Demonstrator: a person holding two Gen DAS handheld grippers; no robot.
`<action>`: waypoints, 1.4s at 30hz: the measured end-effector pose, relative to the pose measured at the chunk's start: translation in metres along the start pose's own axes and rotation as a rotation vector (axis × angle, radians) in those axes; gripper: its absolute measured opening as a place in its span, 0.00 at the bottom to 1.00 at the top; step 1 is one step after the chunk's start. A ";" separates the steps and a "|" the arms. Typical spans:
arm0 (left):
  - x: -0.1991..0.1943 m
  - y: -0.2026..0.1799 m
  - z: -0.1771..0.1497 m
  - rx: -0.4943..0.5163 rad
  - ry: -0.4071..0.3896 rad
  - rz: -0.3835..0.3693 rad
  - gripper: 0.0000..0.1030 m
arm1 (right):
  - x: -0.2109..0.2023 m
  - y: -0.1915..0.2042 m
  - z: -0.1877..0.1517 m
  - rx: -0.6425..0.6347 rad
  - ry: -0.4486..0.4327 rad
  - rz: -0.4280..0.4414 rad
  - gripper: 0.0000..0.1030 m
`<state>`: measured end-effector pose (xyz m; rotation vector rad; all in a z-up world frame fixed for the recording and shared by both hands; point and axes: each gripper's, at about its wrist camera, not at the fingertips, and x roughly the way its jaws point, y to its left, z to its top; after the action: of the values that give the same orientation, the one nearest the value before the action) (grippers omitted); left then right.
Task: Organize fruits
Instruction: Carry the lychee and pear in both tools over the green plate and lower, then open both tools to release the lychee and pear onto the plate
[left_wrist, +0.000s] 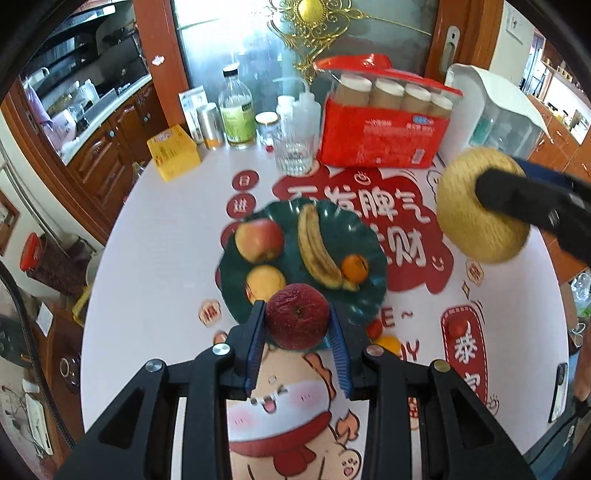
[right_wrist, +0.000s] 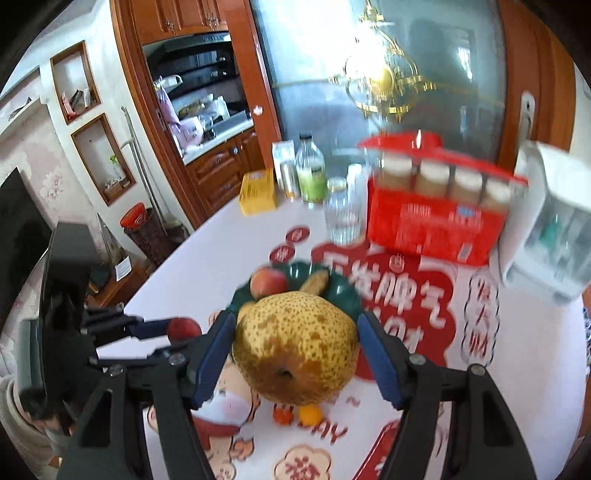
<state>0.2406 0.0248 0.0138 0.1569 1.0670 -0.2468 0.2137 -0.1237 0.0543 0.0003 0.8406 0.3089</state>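
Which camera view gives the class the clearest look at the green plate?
The left wrist view: the green plate shows nearly whole, with its scalloped rim and the fruit on it. In the right wrist view the speckled pear hides most of the plate, and the image is blurred.

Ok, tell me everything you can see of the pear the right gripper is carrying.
The pear is large, rounded and yellow-brown, with dark speckles and a russet patch around its blossom end, which faces the right wrist camera. It sits clamped between the right gripper's blue pads, held in the air above the printed tablecloth, near the green plate. Only the pads touch it.
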 end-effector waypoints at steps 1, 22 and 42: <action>0.003 0.001 0.004 -0.001 0.002 0.004 0.31 | 0.004 0.000 0.008 -0.003 0.001 -0.010 0.67; 0.157 0.010 0.009 -0.102 0.244 -0.104 0.31 | 0.200 -0.054 0.009 0.173 0.287 -0.021 0.11; 0.193 0.003 0.001 -0.096 0.277 -0.108 0.31 | 0.220 -0.065 -0.003 0.182 0.289 -0.025 0.11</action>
<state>0.3309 0.0031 -0.1554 0.0474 1.3618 -0.2762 0.3667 -0.1271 -0.1167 0.1167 1.1531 0.2107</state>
